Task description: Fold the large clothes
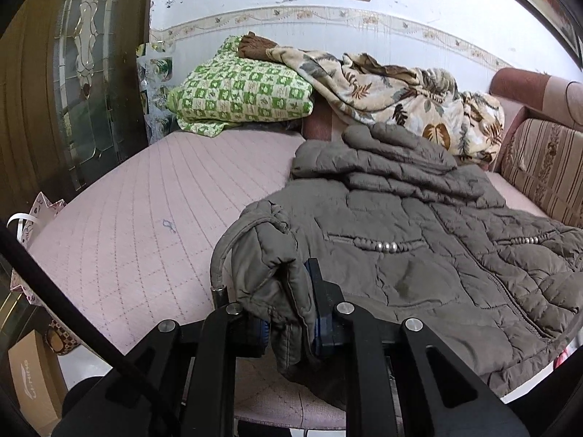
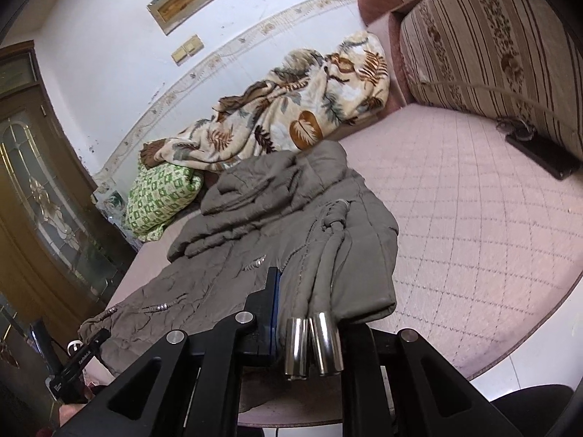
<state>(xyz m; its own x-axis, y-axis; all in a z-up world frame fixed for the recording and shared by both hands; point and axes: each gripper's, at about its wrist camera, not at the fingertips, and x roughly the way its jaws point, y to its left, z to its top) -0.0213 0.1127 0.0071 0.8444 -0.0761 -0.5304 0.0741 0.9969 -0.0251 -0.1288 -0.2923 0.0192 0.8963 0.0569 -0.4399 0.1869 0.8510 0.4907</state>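
A grey-brown quilted hooded jacket (image 1: 419, 247) lies spread on a pink quilted mattress (image 1: 145, 225), hood toward the wall. My left gripper (image 1: 288, 313) is shut on the jacket's left hem corner, which bunches between the fingers. In the right wrist view the same jacket (image 2: 255, 233) lies ahead, with its right sleeve folded over the body. My right gripper (image 2: 306, 313) is shut on the jacket's right edge, where two drawstrings with metal end caps (image 2: 313, 342) hang down. Its right finger is hidden by fabric.
A green checked folded blanket (image 1: 237, 91) and a leaf-print blanket (image 1: 393, 98) lie at the mattress head. A striped sofa back (image 2: 492, 43) runs along the right, with a dark phone (image 2: 539, 153) on the mattress (image 2: 473, 200) beside it. A glass-panelled wooden door (image 1: 73, 73) stands at left.
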